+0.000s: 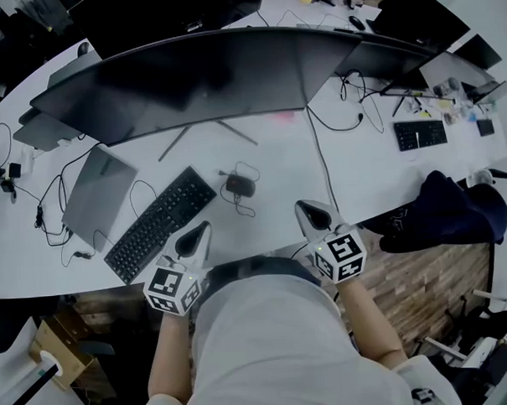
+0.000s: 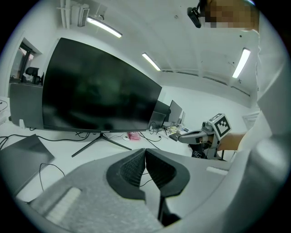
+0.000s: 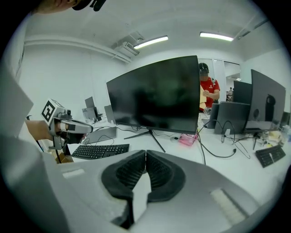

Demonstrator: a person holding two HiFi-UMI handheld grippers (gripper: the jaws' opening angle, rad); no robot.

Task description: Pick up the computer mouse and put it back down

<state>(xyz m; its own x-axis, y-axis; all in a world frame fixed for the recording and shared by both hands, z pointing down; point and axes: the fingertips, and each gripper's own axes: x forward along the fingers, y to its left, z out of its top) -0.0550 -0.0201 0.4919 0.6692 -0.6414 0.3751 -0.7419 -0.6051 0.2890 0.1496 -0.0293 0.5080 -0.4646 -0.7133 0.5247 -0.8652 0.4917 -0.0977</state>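
A small black corded computer mouse (image 1: 240,186) lay on the long white desk (image 1: 277,167), just past the right end of a black full-size keyboard (image 1: 160,223) that sat at a slant, and in front of the thin metal legs of a wide curved dark-screened monitor (image 1: 189,78). Its thin cable curled in loops around it. Neither tool touched the mouse: both hung near the desk's front edge, apart from it, with the mouse ahead and between them. The left gripper (image 1: 200,232) hovered over the desk just beside the keyboard's near right corner; its own view showed the two ribbed black pads (image 2: 129,168) pressed together at the tips with nothing caught between them. The right gripper (image 1: 306,210) hovered to the right, near a dark cable that ran down across the desk, and its ribbed pads (image 3: 129,173) likewise met tip to tip, empty. A closed grey laptop (image 1: 98,192) lay left of the keyboard. On the desk's right end a bundled dark navy garment (image 1: 438,210) hung over the edge, with a second small black keyboard (image 1: 420,135) farther back.
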